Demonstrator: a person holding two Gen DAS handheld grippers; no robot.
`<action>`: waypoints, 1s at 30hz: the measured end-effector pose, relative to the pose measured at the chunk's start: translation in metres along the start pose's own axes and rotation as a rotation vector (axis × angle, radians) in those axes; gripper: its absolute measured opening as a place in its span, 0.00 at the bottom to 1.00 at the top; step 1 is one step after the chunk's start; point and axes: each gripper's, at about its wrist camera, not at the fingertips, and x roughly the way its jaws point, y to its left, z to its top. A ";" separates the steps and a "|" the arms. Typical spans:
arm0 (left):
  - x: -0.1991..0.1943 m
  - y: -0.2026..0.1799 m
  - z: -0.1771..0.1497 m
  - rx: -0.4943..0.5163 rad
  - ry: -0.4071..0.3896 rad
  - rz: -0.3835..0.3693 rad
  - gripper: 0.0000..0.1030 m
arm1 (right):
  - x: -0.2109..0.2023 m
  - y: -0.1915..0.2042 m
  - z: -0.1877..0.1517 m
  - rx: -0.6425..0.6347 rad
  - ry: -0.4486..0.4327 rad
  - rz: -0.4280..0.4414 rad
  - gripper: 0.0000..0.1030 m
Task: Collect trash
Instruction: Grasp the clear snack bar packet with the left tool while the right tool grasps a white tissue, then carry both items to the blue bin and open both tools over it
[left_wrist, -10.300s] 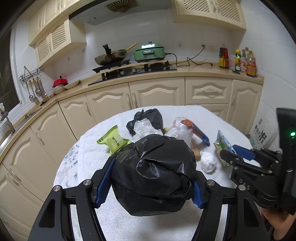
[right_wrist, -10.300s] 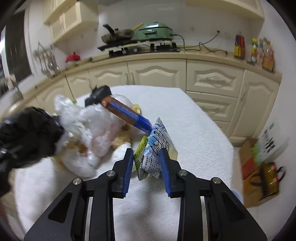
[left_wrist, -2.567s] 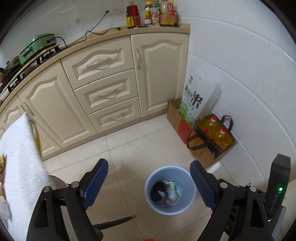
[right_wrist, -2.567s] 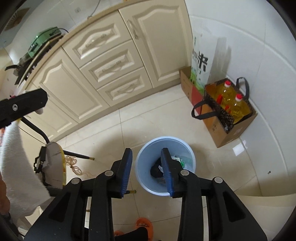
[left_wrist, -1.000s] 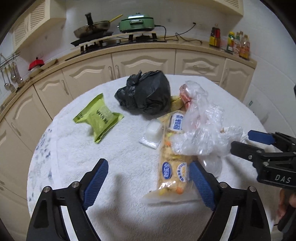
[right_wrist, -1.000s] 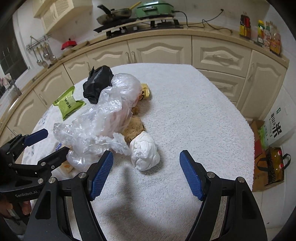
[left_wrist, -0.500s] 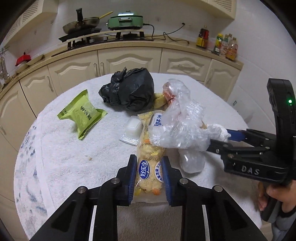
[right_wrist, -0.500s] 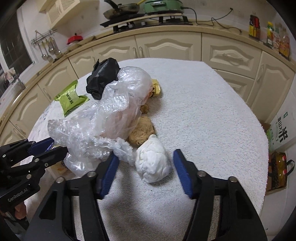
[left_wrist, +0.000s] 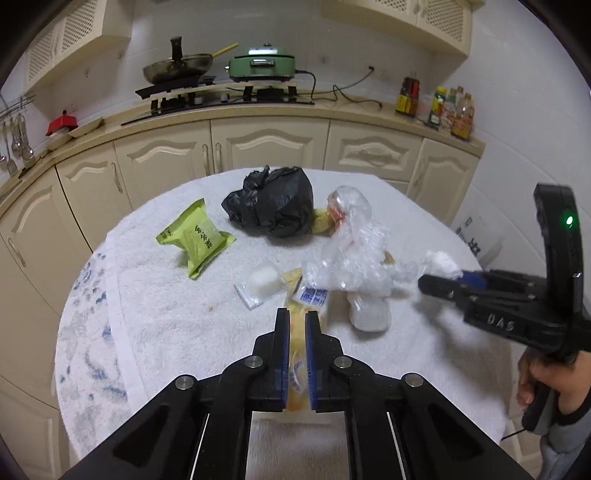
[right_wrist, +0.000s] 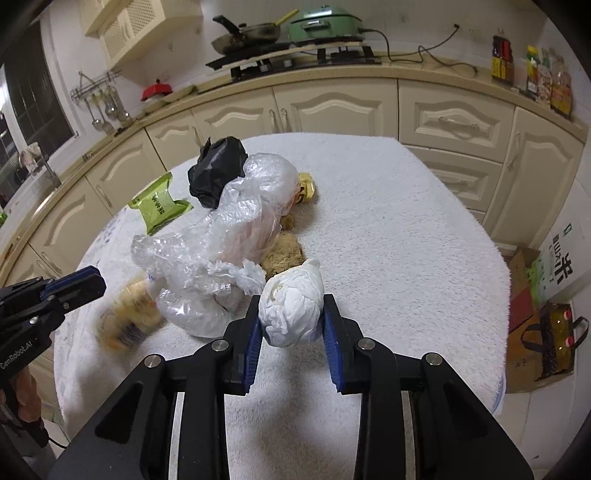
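Note:
On the round table's white cloth (left_wrist: 166, 325) lies a heap of trash. My left gripper (left_wrist: 296, 314) is shut on a yellow snack packet (left_wrist: 295, 369), whose far end with a blue label reaches under a crumpled clear plastic bag (left_wrist: 354, 254). In the right wrist view that packet (right_wrist: 125, 317) is blurred beside the left gripper (right_wrist: 85, 284). My right gripper (right_wrist: 291, 317) has its jaws closing on a white paper wad (right_wrist: 291, 306), and both pads touch it. In the left wrist view the right gripper (left_wrist: 439, 280) comes in from the right with the white paper wad (left_wrist: 439, 264) at its tips.
A black bag (left_wrist: 277, 210), a green packet (left_wrist: 195, 236) and a small white sachet (left_wrist: 260, 282) lie farther back. A brown lump (right_wrist: 284, 254) sits behind the wad. Cream cabinets ring the table. A box and a bag of bottles (right_wrist: 546, 339) stand on the floor at right.
The left jaws went from wide to shut on the yellow packet, which has lifted a little. The right jaws have narrowed onto the white wad.

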 end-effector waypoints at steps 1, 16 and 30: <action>0.002 -0.001 -0.004 0.006 0.029 -0.014 0.08 | -0.003 0.000 -0.001 0.000 -0.002 0.003 0.30; 0.045 -0.014 -0.016 0.002 0.104 0.099 0.31 | -0.013 -0.007 -0.019 0.016 -0.005 0.044 0.30; -0.046 -0.054 0.010 0.004 -0.131 0.078 0.24 | -0.062 -0.022 -0.019 0.042 -0.119 0.105 0.30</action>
